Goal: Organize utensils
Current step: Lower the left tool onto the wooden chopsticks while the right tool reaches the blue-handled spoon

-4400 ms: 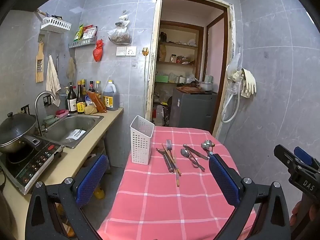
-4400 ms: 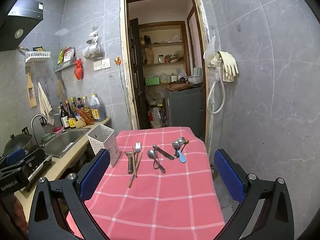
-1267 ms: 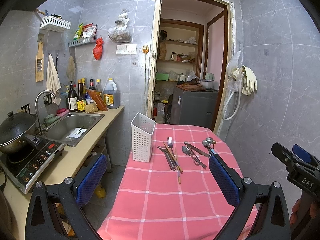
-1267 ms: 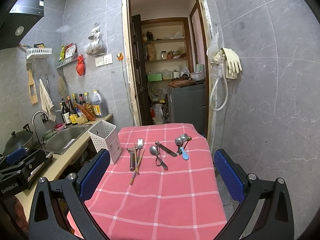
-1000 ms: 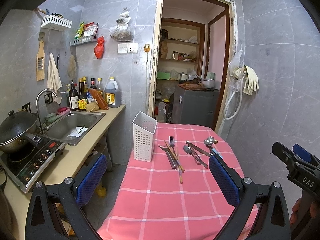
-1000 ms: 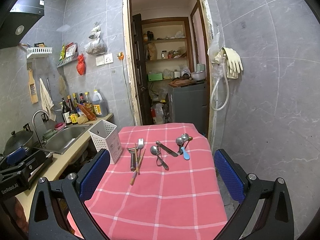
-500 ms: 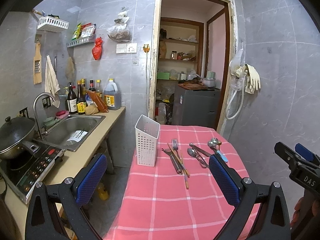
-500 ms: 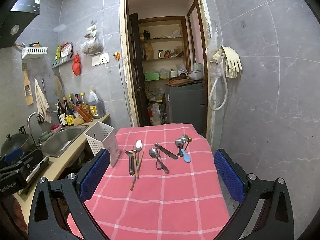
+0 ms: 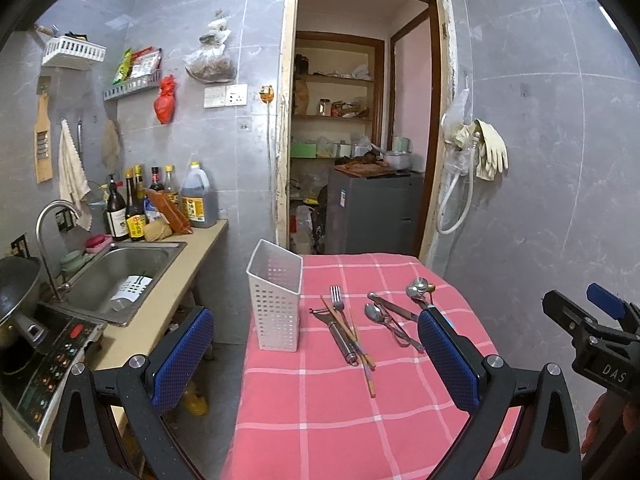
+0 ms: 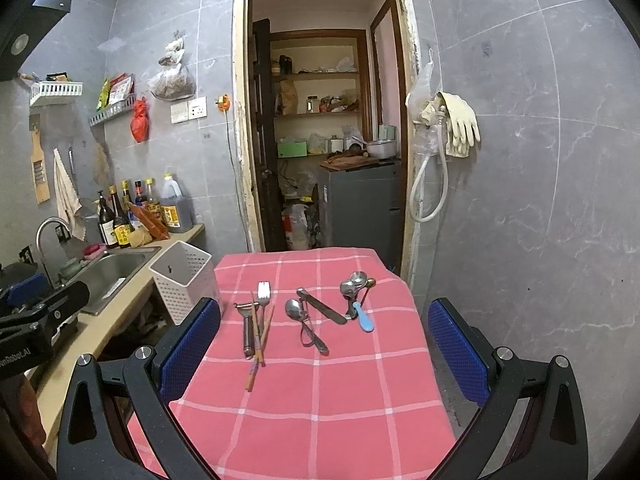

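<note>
A white perforated utensil holder (image 9: 276,300) stands at the left edge of the pink checked table (image 9: 320,412); it also shows in the right wrist view (image 10: 182,280). Beside it lie a peeler (image 10: 248,332), a fork (image 10: 263,294), chopsticks (image 10: 260,344), spoons (image 10: 304,320), a knife (image 10: 322,306) and a blue-handled spoon (image 10: 362,316). My left gripper (image 9: 316,356) is open and empty, above the table's near left. My right gripper (image 10: 324,344) is open and empty, above the table's near half.
A counter with a sink (image 9: 120,272), bottles (image 9: 160,204) and an induction cooker (image 9: 44,356) runs along the left. An open doorway (image 9: 360,140) with a grey cabinet is behind the table. A grey tiled wall with hanging gloves (image 10: 460,124) stands at the right.
Both grippers have shifted slightly left and a little closer to the table. The utensils and holder have not moved. Both grippers stay open.
</note>
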A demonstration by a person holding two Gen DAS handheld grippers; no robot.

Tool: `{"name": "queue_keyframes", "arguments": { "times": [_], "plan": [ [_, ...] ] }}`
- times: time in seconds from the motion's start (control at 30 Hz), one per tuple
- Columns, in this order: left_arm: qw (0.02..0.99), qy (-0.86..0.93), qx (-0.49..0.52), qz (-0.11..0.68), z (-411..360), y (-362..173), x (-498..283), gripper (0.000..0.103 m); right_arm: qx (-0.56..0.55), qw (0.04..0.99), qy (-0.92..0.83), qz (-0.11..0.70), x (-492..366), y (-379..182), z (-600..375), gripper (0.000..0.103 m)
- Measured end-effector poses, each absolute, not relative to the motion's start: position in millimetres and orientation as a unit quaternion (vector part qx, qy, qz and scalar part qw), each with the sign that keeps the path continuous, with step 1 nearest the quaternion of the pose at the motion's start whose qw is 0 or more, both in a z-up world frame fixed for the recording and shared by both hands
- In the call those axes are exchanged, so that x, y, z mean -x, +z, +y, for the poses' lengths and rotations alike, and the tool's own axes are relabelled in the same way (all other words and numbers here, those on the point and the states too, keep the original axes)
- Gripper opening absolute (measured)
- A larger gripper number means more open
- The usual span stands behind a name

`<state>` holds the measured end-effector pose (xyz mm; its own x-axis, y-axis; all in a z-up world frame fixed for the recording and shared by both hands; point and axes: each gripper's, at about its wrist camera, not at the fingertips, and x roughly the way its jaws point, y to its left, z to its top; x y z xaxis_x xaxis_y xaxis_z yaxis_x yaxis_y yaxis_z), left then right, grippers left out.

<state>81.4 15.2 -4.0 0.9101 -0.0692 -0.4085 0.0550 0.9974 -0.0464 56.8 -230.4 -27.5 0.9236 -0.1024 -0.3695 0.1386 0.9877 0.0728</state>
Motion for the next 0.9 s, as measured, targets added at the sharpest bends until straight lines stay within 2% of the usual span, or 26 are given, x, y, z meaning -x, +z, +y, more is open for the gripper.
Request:
{"name": "queue_keyframes", "arguments": {
  "times": [0.43, 0.9],
  "plan": [
    [0.972, -0.023, 0.019, 0.235, -20.5, -18.8, -148.2, 0.103, -0.041, 0.979, -0.032, 0.195, -142.6, -30.6, -265.4, 0.102],
    [0.961, -0.018, 0.029, 0.273, -52.4, -50.5, -233.1, 0.103, -0.036, 0.972, -0.002, 0.234, -250.2, -67.7, -298.6, 0.102]
  ]
}}
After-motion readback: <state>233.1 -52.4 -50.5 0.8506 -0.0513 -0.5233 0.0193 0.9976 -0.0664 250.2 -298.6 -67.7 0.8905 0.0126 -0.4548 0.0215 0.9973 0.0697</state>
